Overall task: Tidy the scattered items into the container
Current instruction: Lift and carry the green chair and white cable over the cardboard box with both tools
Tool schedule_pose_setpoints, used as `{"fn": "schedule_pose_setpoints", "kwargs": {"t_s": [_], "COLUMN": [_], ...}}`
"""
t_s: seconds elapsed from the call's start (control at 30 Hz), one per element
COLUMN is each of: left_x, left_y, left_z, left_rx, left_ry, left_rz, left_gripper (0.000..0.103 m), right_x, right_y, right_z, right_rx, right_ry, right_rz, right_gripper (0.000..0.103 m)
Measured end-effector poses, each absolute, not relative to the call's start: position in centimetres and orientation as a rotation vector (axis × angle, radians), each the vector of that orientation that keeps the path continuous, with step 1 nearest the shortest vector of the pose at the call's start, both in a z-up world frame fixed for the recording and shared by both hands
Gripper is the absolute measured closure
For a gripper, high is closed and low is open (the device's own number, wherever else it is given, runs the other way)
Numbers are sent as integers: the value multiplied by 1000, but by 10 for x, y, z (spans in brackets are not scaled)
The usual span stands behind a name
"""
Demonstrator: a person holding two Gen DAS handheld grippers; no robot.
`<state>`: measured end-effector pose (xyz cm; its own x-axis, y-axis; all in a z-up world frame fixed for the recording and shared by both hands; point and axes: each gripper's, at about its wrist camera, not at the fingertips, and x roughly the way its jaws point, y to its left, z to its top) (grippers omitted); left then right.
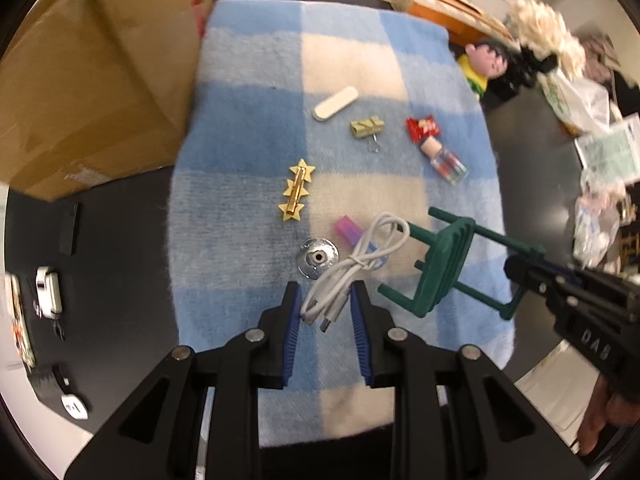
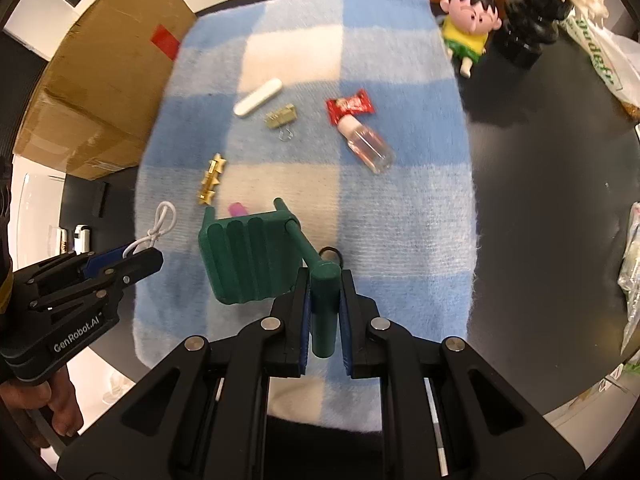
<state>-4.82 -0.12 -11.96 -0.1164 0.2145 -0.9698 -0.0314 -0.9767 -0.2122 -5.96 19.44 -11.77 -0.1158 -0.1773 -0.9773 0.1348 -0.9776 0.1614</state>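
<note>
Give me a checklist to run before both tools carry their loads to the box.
1. Left tool around cable: ok, though closure cannot tell.
2. Right tool shut on chair leg: ok.
3. Chair lifted off blanket: cannot tell.
4. Box top open: cannot tell, only its side shows.
5. Cable loop free of the metal disc and pink block: not ok, it lies beside both.

Checked blanket (image 1: 248, 92): fuzzy woollen cloth, matt. Miniature green chair (image 2: 248, 260): smooth matt plastic; star hair clip (image 1: 296, 191): shiny gold metal; round disc (image 1: 318, 258): polished chrome; cable (image 1: 360, 264): smooth white plastic. Cardboard box (image 1: 92, 80): dull brown paperboard; small bottle (image 2: 366, 144): clear glossy body.
</note>
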Motion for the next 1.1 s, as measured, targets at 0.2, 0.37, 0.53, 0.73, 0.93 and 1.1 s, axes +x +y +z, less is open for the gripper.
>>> {"fn": "schedule_pose_setpoints", "kwargs": {"t_s": [0.2,0.37,0.53,0.73,0.93,1.1], "left_x": [-44,-40,-35,-31,-30,-31], "left_y": [-1,-8,-14,-19,-19,-18], "left_z": [-88,-65,-42,-23,-19,-21], "left_rx": [-1948,-1934,-1898,-1857,-1846,-1856], "left_ry": [-264,-302,-269,-249,-234,-225], "left_rz": [2265,2282,2354,2404,2412,2406], "left_gripper": [78,78,78,78,78,78], "right_x": [-48,-42,-38,-32,-33,-34], "right_y": [187,180,178,177,177,179], "right_z": [-72,-36,-14,-3,-1,-1], "right_rx": [1862,1796,1781,1772,1771,1763], "right_ry": [2,49,78,68,69,58], "right_rz": [-2230,-2271,-2308,-2324,-2329,-2332], "right_gripper": [90,90,90,90,90,90]}}
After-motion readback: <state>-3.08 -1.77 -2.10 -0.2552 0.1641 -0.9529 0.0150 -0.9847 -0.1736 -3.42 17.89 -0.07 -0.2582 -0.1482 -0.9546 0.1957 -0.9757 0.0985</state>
